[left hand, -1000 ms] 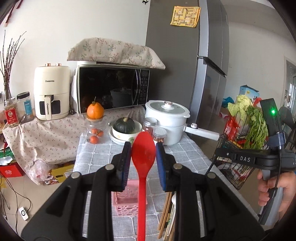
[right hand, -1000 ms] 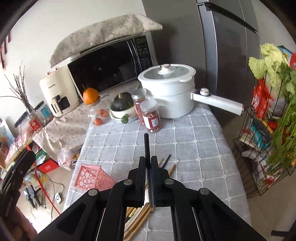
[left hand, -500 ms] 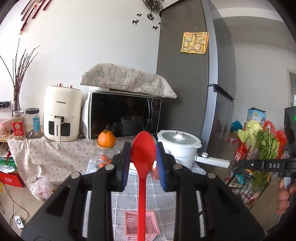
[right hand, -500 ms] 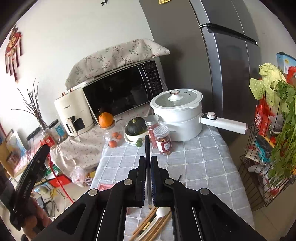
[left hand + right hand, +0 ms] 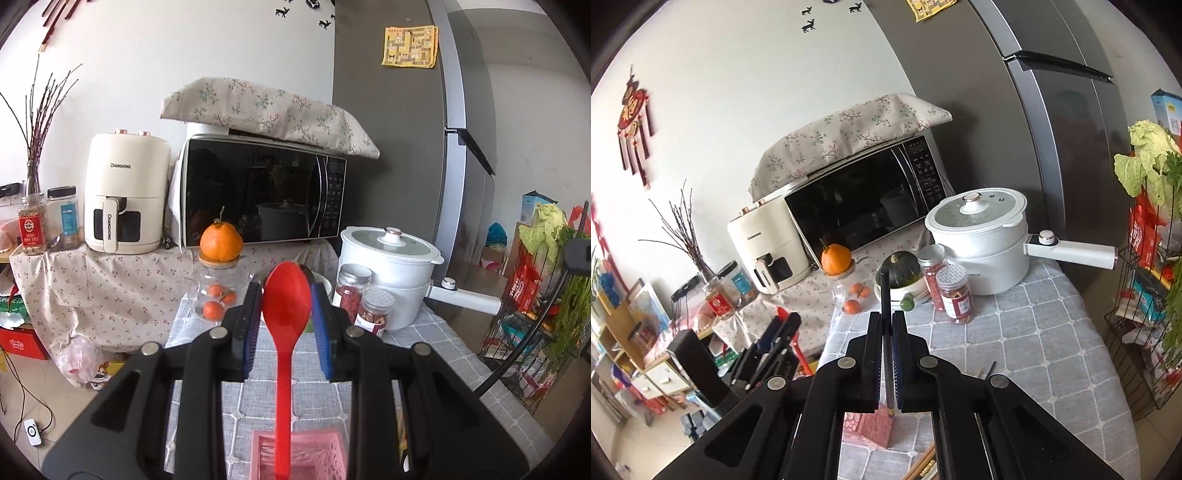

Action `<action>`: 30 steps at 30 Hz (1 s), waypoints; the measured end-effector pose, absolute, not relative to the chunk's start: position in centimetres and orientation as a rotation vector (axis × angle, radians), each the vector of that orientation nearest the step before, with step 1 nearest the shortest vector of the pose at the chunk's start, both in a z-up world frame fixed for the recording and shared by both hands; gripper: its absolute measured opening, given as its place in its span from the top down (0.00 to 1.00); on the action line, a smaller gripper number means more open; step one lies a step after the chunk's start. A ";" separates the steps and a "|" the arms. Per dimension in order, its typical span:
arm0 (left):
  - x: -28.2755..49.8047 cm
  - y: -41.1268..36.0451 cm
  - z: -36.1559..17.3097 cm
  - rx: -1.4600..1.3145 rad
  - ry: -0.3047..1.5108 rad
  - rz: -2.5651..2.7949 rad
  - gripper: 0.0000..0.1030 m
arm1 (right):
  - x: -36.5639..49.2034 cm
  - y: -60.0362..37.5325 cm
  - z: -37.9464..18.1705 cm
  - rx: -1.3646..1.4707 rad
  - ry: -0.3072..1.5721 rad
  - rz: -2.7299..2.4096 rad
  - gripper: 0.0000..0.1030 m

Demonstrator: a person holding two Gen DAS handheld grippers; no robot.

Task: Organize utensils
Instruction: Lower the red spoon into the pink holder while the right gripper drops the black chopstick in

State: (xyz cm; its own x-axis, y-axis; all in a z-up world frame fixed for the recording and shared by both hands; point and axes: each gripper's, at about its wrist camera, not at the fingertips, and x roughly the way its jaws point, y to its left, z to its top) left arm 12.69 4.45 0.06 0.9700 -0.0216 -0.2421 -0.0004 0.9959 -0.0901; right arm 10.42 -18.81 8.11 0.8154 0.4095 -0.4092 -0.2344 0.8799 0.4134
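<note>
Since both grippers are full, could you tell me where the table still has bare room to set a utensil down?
The widest free patch is the grey cloth in front of the white pot and right of the jars, out to the table edge. It is crowded at the back by the jars and squash bowl, and near the pink basket and chopsticks.

Right gripper (image 5: 886, 325): black, jaws clamped on a thin dark chopstick (image 5: 885, 295) standing upright between them.
Pink lattice plastic basket (image 5: 870, 426): on the grey checked counter (image 5: 1034, 350), below the gripper.
Left gripper (image 5: 781, 325): lower left, holding something red.
Wooden chopsticks (image 5: 923, 465): lying near the bottom edge.
</note>
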 end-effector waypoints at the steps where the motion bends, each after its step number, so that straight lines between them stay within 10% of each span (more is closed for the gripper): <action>1: 12.8 4.5 -0.2 -0.093 0.261 -0.016 0.72 | 10.4 -18.7 8.2 0.357 0.510 0.355 0.95; 12: 11.4 5.9 0.7 -0.175 0.410 -0.081 0.41 | 9.9 -17.4 9.2 0.399 0.470 0.444 0.95; 30: 8.3 9.8 -1.7 -0.188 0.713 -0.074 0.20 | 13.9 -10.4 5.1 0.244 0.614 0.436 0.95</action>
